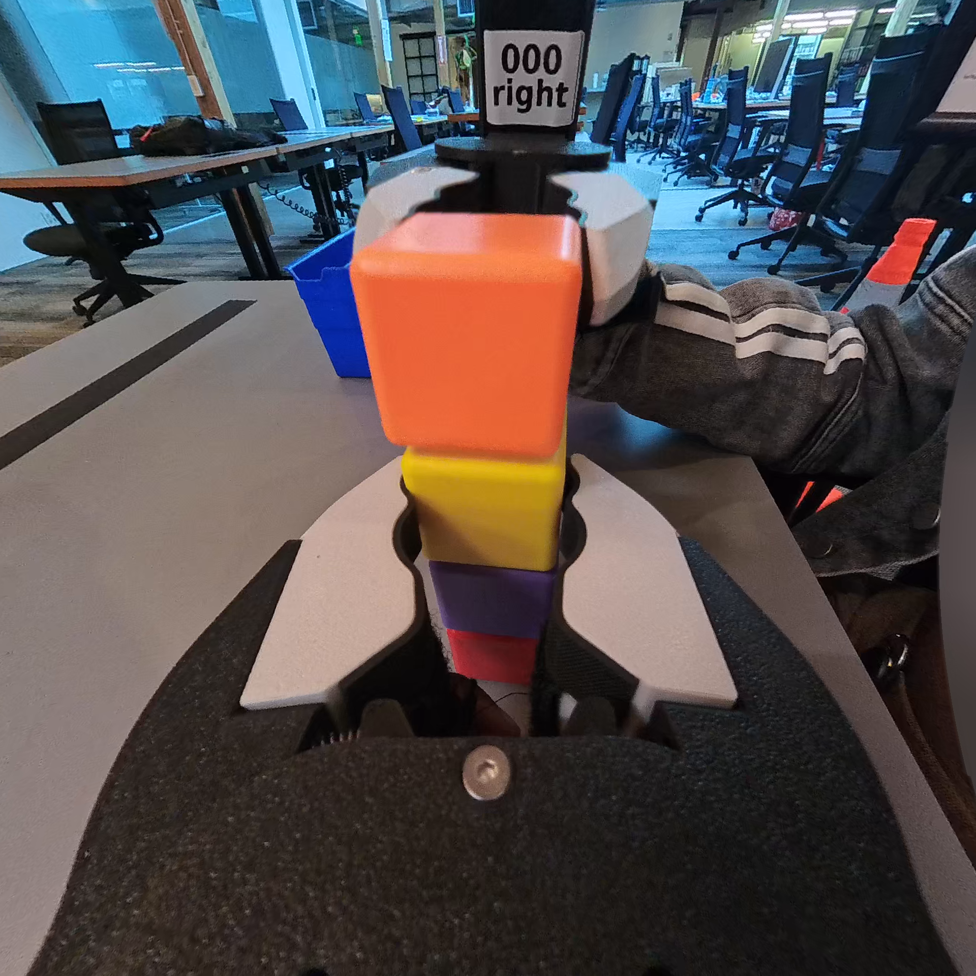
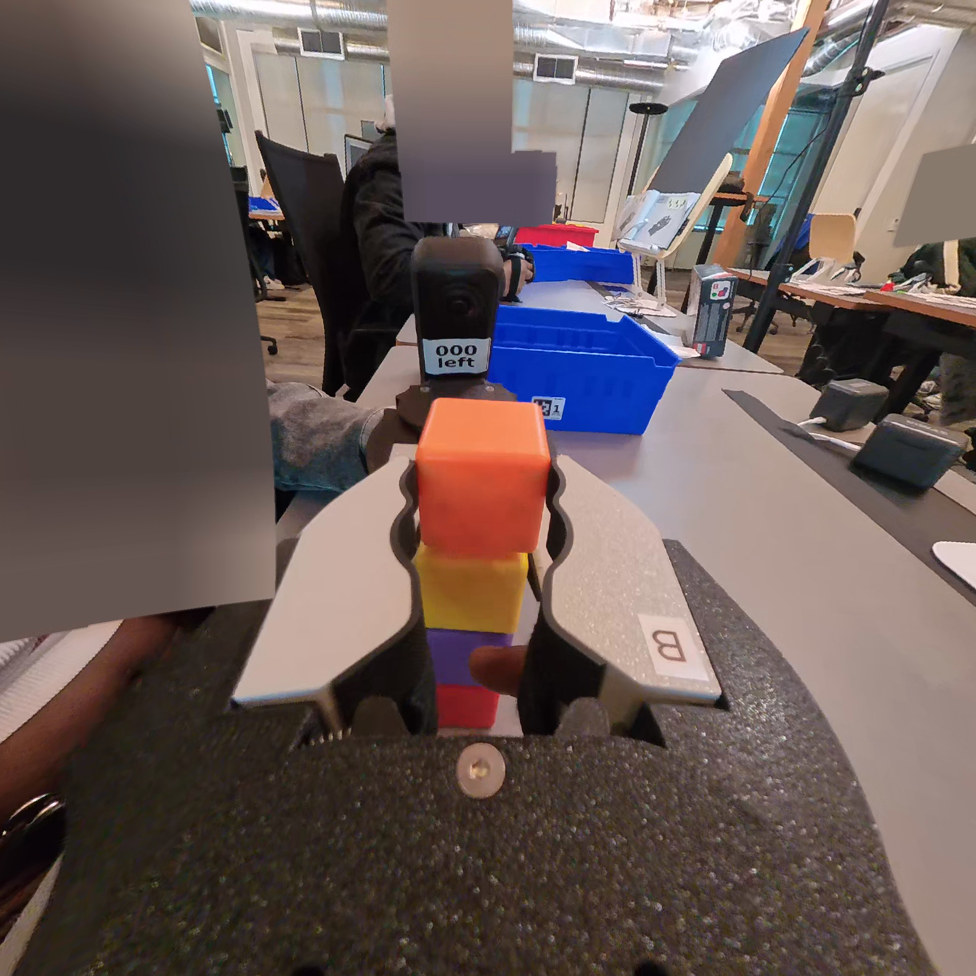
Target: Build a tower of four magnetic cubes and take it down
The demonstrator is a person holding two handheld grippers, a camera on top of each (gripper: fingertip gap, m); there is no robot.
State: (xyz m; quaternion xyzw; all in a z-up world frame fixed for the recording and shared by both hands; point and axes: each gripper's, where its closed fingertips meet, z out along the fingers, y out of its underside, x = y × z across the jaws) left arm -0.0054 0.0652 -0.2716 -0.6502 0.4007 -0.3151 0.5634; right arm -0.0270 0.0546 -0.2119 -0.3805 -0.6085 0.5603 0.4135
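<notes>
Left wrist view, read from left to right, shows a bare grey table (image 1: 158, 528) with a dark strip, then a blue bin (image 1: 330, 311), then the tower at centre, then a grey striped sleeve (image 1: 766, 359). The tower stands four high: a red cube (image 1: 494, 657) at the bottom, a purple cube (image 1: 494, 599), a yellow cube (image 1: 488, 509) and an orange cube (image 1: 470, 338) on top. The left gripper (image 1: 488, 507) has its jaws closed against the sides of the yellow cube. Behind the stack, the right gripper (image 1: 501, 211) clamps the orange cube.

Right wrist view confirms this: the right gripper's own pads (image 2: 409, 507) press the orange cube on both sides, with the blue bin off to the right.

The build looks complete, so the takedown is probably starting. The main risk is the magnetic pull: if the orange cube is lifted straight up while the yellow is not held firmly, the yellow may come along, or the purple and red below may tip. A twisting pull could also skew the stack, since the orange cube sits slightly off-line with the yellow.
</notes>
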